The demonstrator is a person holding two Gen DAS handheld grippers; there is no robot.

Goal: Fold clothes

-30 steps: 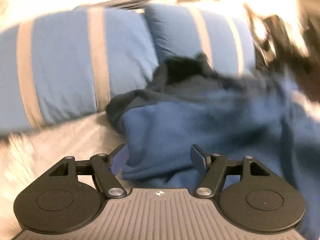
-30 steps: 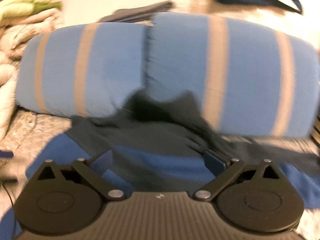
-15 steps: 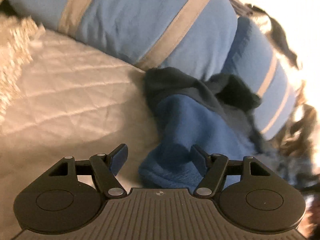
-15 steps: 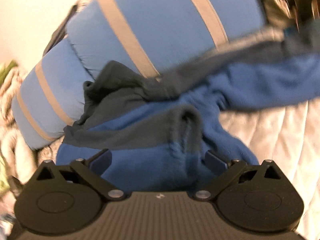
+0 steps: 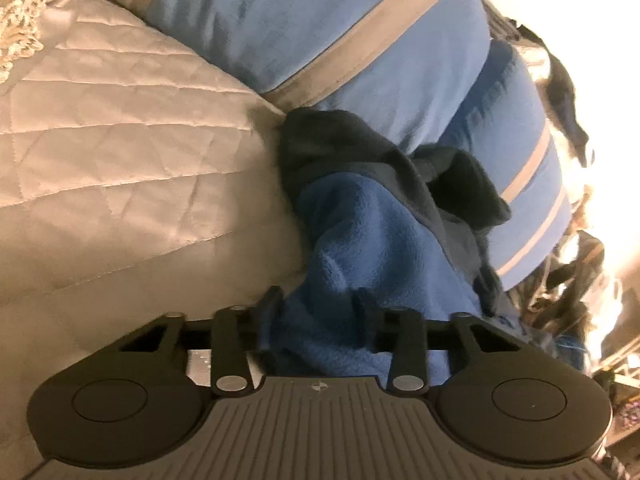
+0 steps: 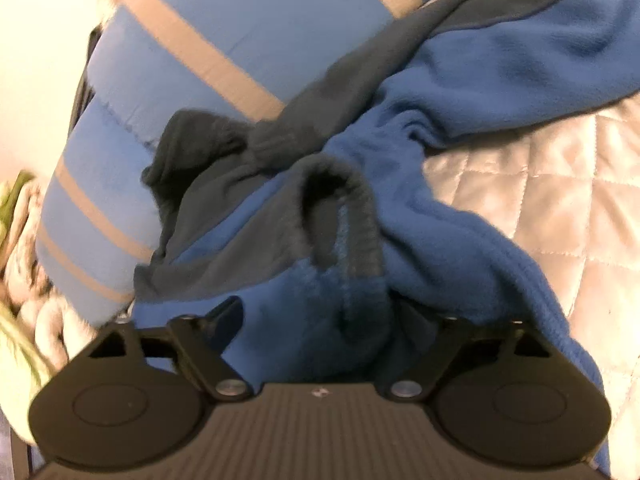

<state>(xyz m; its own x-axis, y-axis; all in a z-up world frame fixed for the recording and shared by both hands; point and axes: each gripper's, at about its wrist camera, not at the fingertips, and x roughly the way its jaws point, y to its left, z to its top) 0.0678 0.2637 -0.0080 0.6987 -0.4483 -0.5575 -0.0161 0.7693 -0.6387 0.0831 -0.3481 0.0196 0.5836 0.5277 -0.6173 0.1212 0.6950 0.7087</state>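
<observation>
Garment: a blue fleece top (image 5: 360,240) with dark grey trim lies crumpled on the quilted bed cover (image 5: 120,160), against the blue striped pillows (image 5: 320,20).
Left hand-held gripper (image 5: 318,300): jaws just narrowed, clenched on a bunched blue fold.
Right hand-held gripper (image 6: 320,312): jaws just narrowed around the grey cuff (image 6: 344,216); whether the pads press it cannot be told.

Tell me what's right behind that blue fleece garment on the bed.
Behind the blue fleece garment are two light blue pillows with tan stripes, and its dark collar end rests against them. Under it lies the quilted bedspread. The pillows' lower edge is covered by the fleece.
</observation>
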